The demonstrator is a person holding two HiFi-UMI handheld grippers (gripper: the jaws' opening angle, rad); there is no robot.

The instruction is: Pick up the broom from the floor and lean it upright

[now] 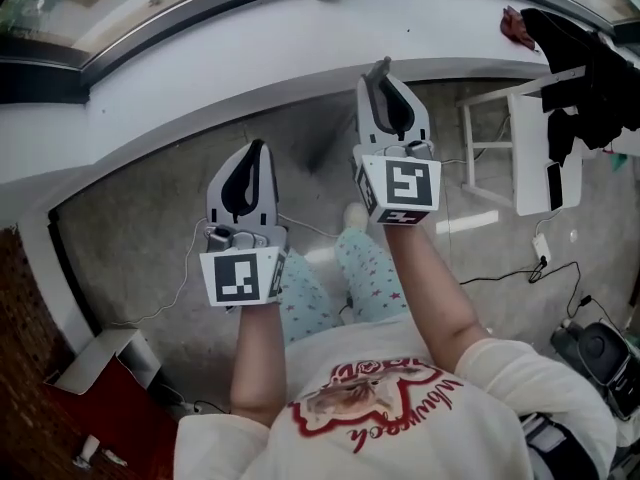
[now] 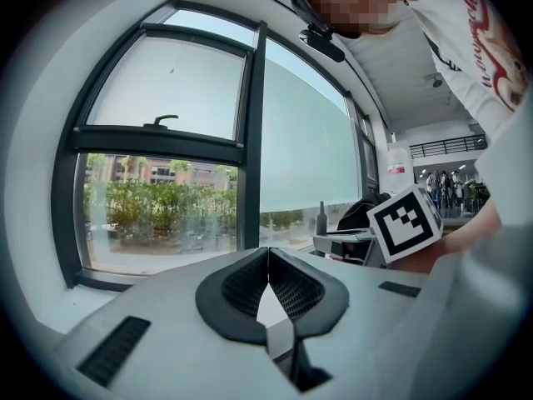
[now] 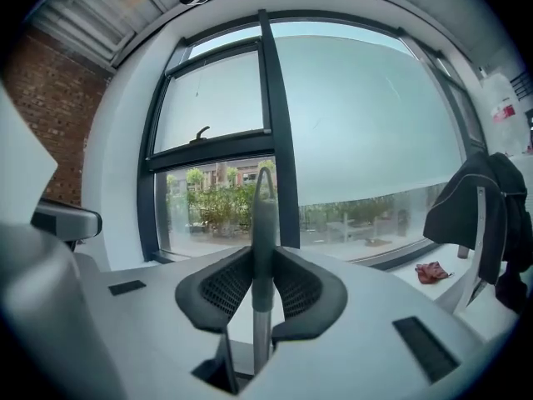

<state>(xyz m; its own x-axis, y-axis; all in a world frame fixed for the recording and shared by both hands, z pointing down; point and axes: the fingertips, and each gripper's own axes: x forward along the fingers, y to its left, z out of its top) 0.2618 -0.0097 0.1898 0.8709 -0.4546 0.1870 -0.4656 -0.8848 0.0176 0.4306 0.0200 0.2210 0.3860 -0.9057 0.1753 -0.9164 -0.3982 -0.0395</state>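
My right gripper (image 1: 384,76) (image 3: 264,261) is shut on the broom's grey handle (image 3: 263,223), which stands upright between the black pads. The handle ends in a hanging loop just above the jaws. In the head view only the handle's tip (image 1: 379,70) shows past the fingertips; the rest of the broom is hidden under the gripper and arm. My left gripper (image 1: 257,150) (image 2: 268,258) is held up to the left of it and a little nearer to me, shut with its pads touching and nothing in them. The right gripper's marker cube (image 2: 405,221) shows in the left gripper view.
Straight ahead is a white window ledge (image 1: 300,43) under a large dark-framed window (image 3: 275,140). A white stool (image 1: 520,148) draped with dark clothes (image 1: 585,78) stands right. A red rag (image 1: 516,26) lies on the ledge. Cables (image 1: 530,268) cross the grey floor; a brick wall (image 1: 20,368) is left.
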